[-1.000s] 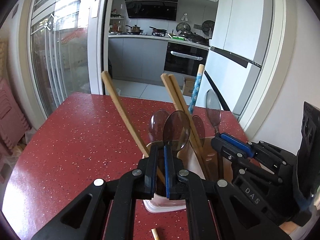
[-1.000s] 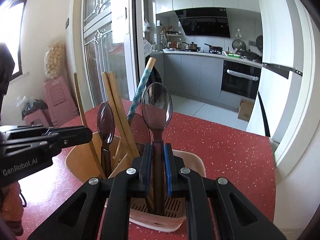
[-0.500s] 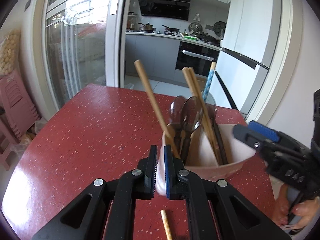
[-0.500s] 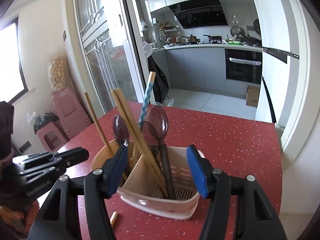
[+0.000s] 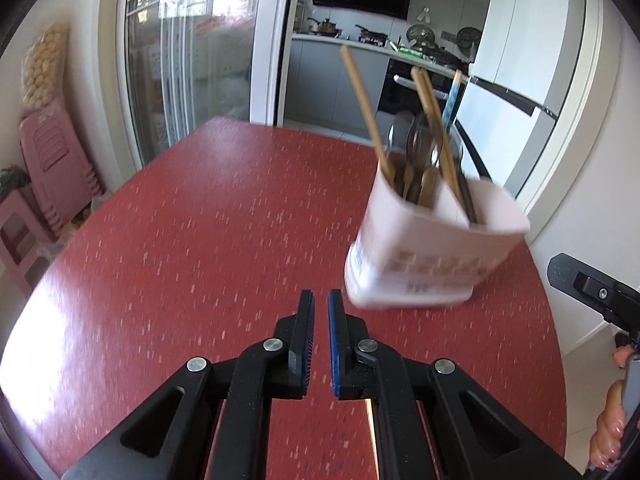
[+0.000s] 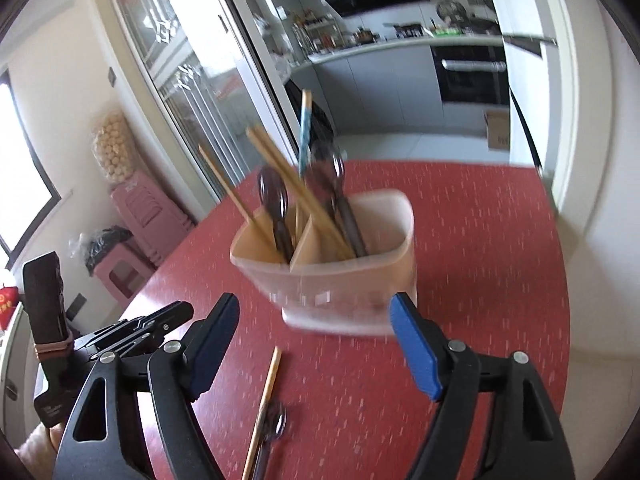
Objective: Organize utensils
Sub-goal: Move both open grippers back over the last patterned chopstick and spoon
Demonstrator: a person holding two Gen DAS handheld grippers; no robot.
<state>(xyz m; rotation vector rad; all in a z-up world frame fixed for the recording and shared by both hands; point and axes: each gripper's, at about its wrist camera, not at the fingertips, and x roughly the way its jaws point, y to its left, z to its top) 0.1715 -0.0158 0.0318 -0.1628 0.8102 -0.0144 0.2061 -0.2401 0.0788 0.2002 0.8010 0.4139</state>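
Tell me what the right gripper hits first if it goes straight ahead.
Most likely the utensil holder: it stands upright on the red table, roughly centred between the open right gripper fingers. Depth is unclear.

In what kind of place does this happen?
Probably a home dining area beside a kitchen: a red table with a utensil holder, and beyond the sliding door a built-in oven and counter.

Glossy red speckled tabletop (image 5: 208,216), smooth. Utensil holder (image 6: 344,280): translucent pale plastic. Chopsticks (image 6: 298,196) look like matt wood; spoons (image 6: 276,204) dark, shiny. Left gripper (image 5: 319,336) & right gripper (image 6: 316,344): matt black plastic w/ blue pads.
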